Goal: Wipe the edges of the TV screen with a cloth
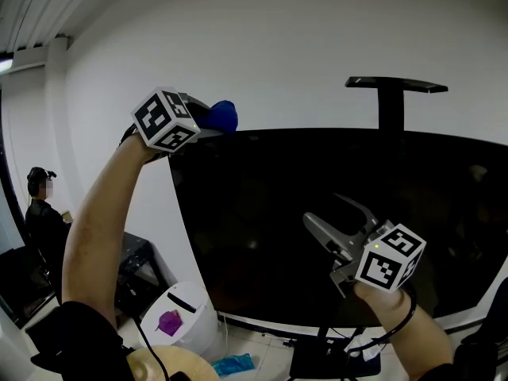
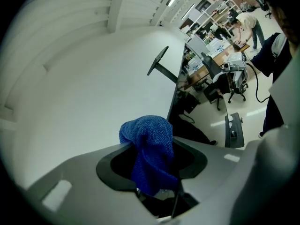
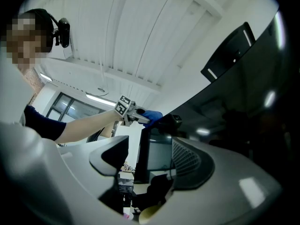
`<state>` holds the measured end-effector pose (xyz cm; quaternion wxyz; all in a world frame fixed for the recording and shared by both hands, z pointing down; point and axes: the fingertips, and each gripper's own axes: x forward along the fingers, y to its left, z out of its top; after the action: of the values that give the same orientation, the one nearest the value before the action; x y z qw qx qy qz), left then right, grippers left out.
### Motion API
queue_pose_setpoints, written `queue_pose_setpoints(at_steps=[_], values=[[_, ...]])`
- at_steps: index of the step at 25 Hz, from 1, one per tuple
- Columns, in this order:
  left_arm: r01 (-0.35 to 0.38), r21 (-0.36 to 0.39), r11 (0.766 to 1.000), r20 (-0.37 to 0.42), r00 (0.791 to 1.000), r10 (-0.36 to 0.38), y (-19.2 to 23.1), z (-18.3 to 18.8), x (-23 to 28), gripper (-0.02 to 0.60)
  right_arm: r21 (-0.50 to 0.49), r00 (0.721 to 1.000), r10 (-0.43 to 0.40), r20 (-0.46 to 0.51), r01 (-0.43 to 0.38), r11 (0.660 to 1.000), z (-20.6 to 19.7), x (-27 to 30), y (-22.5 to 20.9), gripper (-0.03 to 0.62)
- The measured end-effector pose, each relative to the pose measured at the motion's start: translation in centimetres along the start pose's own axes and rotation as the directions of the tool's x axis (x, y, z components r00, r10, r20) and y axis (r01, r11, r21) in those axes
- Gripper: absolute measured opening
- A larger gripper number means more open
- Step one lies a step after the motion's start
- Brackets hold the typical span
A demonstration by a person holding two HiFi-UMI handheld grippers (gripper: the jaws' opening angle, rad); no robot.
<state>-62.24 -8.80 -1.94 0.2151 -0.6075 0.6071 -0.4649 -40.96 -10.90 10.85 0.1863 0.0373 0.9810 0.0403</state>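
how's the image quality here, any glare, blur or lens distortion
Head view: the TV screen is dark with faint reflections. Left gripper view: fisheye with black corners, blue cloth sharp. Right gripper view: small light glints on the screen.

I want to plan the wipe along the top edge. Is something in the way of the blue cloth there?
The left gripper holds the blue cloth at the top left corner of the TV screen. Further right, a black post rises at the top edge and may block the wipe there.
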Motion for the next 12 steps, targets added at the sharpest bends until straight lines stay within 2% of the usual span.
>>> queue_pose_setpoints(at_steps=[7,12], values=[[0.014,0.01,1.0,0.015,1.0,-0.014,-2.4,5.6,1.7,0.176,-0.009,0.999,-0.035,-0.017,0.035,0.999,0.9,-5.7,-2.0,0.293],[0.032,0.019,0.999,0.037,0.999,-0.033,-4.2,10.2,3.5,0.176,-0.015,0.997,-0.074,0.005,0.074,0.997,3.0,-9.9,-3.7,0.291]])
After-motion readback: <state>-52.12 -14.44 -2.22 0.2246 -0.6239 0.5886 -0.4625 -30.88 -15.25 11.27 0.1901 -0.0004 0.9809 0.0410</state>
